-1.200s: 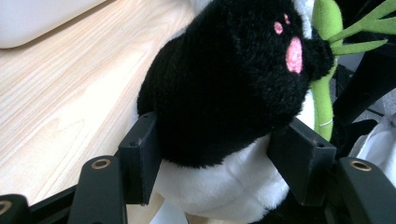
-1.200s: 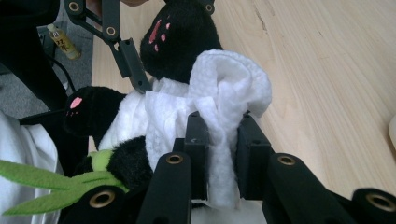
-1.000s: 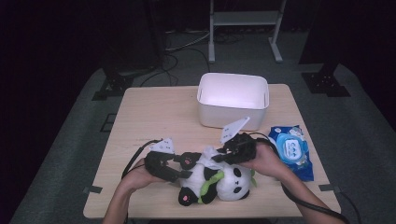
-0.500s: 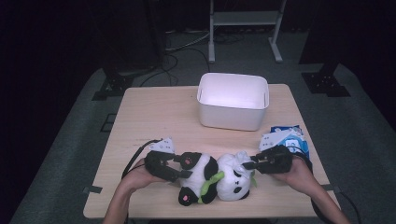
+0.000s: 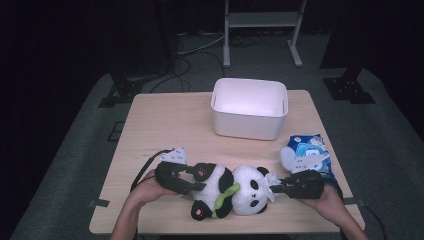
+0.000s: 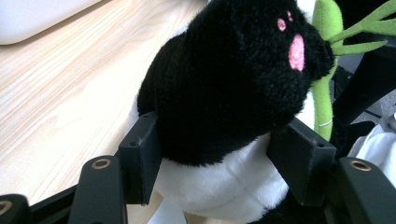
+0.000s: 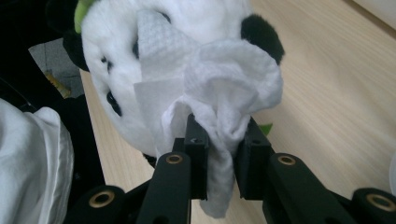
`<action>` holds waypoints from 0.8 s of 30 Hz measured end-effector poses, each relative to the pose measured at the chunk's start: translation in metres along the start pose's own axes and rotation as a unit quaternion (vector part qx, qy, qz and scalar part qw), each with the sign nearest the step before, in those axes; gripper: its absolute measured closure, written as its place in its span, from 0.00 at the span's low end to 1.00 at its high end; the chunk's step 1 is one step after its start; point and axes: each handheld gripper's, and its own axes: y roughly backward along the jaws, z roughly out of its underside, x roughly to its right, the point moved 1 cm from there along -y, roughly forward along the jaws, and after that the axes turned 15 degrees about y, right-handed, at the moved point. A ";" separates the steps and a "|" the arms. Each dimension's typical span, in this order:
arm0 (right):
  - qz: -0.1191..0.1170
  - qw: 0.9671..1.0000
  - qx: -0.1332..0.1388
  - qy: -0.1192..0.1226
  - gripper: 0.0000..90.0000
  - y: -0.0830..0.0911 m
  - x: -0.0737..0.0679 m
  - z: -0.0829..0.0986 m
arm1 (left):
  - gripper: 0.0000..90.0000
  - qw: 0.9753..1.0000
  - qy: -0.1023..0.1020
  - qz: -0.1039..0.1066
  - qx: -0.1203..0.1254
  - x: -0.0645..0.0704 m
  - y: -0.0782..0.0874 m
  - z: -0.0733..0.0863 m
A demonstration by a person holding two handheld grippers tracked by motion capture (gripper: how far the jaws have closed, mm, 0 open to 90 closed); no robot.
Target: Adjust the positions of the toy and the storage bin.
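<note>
A black-and-white panda plush (image 5: 235, 192) with a green bamboo sprig lies on its back near the table's front edge. My left gripper (image 5: 192, 182) is shut on the panda's black leg (image 6: 233, 79), one jaw on each side just below the pink paw pad. My right gripper (image 5: 280, 189) sits at the panda's head end, shut on a crumpled white wipe (image 7: 219, 93). The wipe rests against the panda's white face (image 7: 121, 28), next to a black ear.
A white bin (image 5: 250, 107) stands at the back middle of the wooden table (image 5: 160, 130). A blue wipes pack (image 5: 307, 150) lies at the right edge, just behind my right hand. A metal stand and cables are on the floor beyond.
My right gripper moved from above the panda's middle to the right and toward the front edge, ending at the panda's head. The left gripper and the panda stayed put.
</note>
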 end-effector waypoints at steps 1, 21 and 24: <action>0.000 1.000 -0.002 -0.001 0.85 0.001 0.000 0.001 | 0.41 1.000 0.000 0.000 0.000 0.000 0.000 0.000; -0.022 0.997 -0.002 0.074 0.84 -0.029 0.017 -0.089 | 0.41 1.000 -0.002 -0.001 -0.005 -0.001 0.001 0.000; -0.028 0.997 -0.004 0.074 0.85 -0.030 0.016 -0.088 | 0.41 1.000 -0.004 0.001 -0.005 0.000 0.001 -0.001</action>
